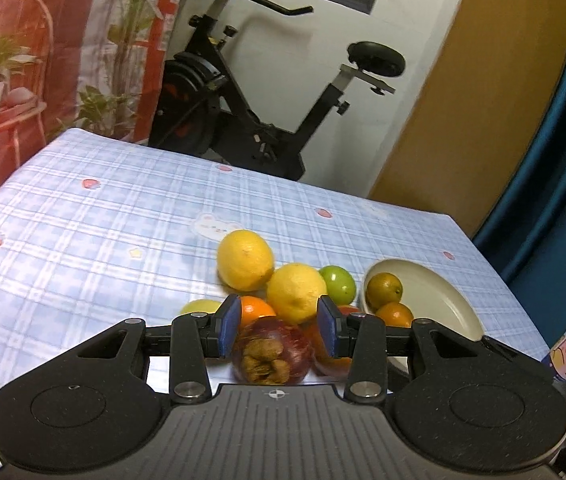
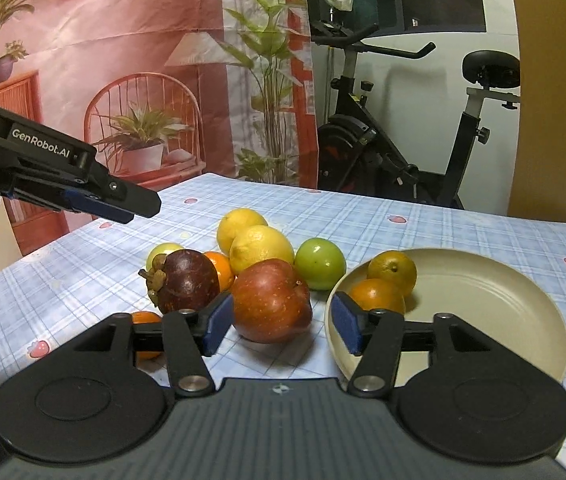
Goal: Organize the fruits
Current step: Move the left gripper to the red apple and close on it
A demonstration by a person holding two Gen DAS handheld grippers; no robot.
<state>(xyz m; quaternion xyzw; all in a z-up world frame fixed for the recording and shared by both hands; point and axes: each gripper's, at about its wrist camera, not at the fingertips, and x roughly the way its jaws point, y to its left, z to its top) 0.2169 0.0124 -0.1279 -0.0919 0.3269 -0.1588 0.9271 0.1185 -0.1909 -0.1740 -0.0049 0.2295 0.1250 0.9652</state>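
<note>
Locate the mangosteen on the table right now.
In the right wrist view the mangosteen sits on the checked tablecloth at the left of the fruit pile, beside the red apple, outside the plate.

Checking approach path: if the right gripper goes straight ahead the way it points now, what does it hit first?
Most likely the red apple, which sits just ahead between the fingers of the open right gripper, nearer the left finger. The plate rim lies close by the right finger and might get clipped; depth is unclear.
</note>
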